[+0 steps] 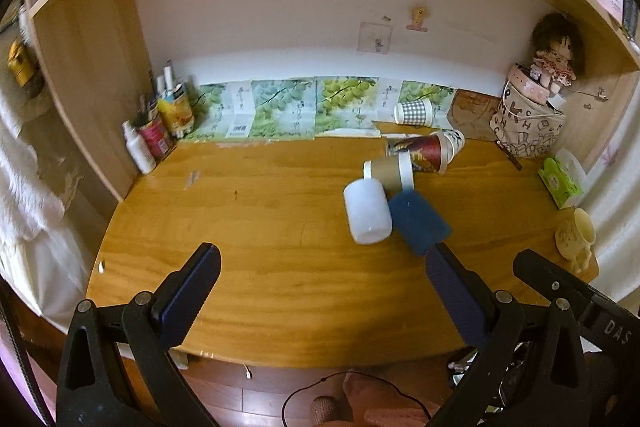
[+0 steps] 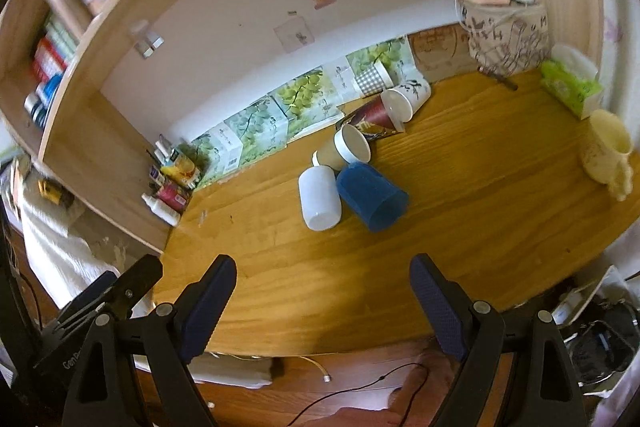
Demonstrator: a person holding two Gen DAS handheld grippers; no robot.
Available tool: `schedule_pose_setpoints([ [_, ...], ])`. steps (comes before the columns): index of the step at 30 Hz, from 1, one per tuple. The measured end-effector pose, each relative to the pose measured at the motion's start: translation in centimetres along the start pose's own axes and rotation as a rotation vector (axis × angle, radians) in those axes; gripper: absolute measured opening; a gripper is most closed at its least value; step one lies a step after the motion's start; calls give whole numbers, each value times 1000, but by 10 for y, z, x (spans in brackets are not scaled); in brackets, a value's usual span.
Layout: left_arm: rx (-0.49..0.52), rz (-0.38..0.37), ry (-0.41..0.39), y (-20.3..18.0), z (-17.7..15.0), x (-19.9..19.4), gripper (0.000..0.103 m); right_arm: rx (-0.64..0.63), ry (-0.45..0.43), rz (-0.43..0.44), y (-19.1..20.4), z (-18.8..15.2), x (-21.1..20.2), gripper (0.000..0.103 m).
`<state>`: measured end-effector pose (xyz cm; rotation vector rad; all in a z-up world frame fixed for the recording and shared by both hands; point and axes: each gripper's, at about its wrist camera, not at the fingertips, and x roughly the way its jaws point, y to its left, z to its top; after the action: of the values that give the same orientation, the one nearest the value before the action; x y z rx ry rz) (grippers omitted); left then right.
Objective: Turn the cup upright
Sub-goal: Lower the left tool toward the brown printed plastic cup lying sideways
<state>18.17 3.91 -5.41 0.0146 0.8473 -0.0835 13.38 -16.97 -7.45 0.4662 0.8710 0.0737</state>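
A: Six cups lie on their sides ahead of the fingers, none upright yet, so the flipping looks wholly undone.

B: Which ones are closest?

A: The white cup (image 2: 319, 197) and the blue cup (image 2: 372, 195), touching each other, lying straight beyond the gap of the right gripper (image 2: 323, 277). From the left gripper (image 1: 322, 267) they sit ahead and toward its right finger; the blue cup (image 1: 418, 221) looks just past that fingertip.

B: And behind them?

A: A brown paper cup (image 2: 344, 147) touching both, then a red paper cup (image 2: 372, 119), a white printed cup (image 2: 406, 99) and a checked cup (image 2: 374, 79), farther off toward the wall.

B: Are the fingers holding anything?

A: No. Both pairs are spread wide and empty, hovering over the near edge of the wooden surface (image 2: 460, 211).

B: That cream mug (image 2: 606, 151), far right?

A: It stands upright already, well apart from the pile.
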Motion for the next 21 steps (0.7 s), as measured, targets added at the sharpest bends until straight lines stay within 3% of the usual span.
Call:
schedule_pose_setpoints([
  [13,121,-13,4,-49,76,52,102,128,83,71,-51,82,58,89],
  [21,274,42,-24,-85,121,90,102,153,137,61,-81,116,94,89],
])
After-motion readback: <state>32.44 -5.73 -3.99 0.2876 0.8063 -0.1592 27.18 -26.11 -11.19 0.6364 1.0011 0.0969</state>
